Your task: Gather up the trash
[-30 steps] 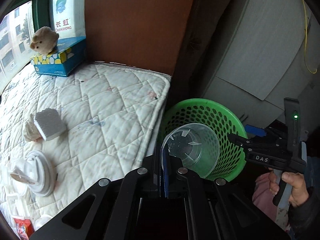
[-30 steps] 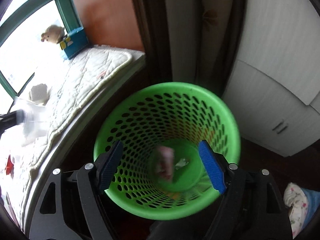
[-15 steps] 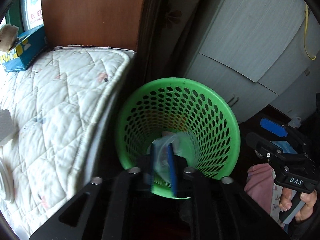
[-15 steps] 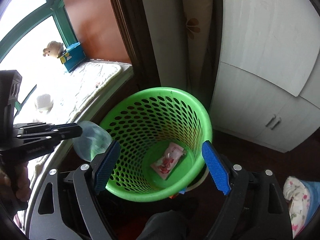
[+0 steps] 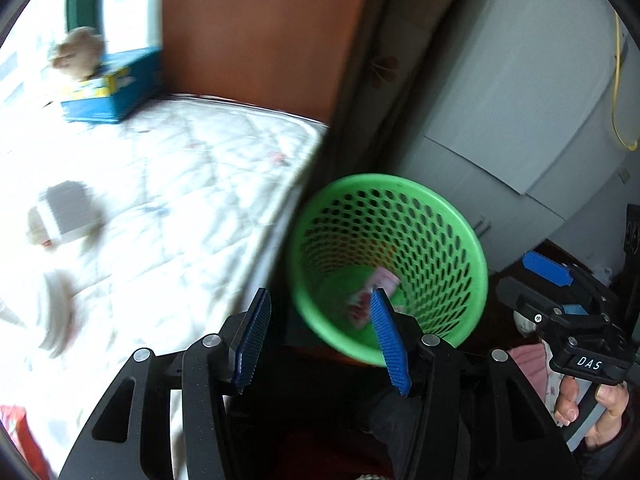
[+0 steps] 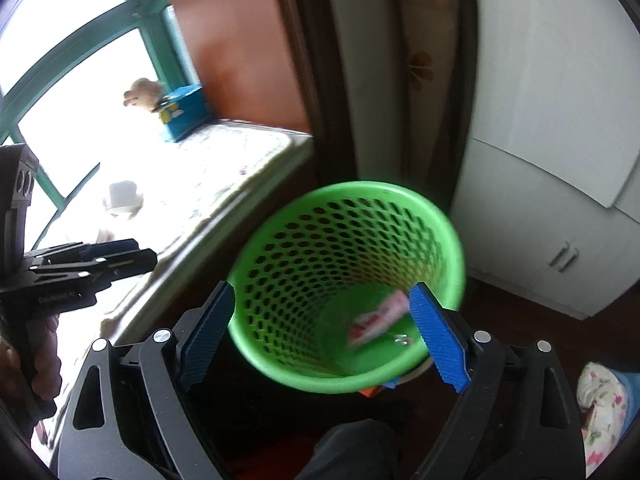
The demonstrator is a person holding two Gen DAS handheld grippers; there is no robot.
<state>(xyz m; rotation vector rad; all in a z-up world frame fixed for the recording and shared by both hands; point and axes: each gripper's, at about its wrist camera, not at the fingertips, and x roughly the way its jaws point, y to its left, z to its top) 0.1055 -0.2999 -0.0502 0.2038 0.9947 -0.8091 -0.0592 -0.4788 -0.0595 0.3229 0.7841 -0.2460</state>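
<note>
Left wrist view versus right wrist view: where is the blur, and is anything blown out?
Left wrist view: the mattress side is smeared by motion and washed out, while the tongs stay sharp and the basket is only slightly soft. Right wrist view: the window is overexposed to white, the basket rim and the wrapper inside are blurred, and fisheye bends the window frame.
</note>
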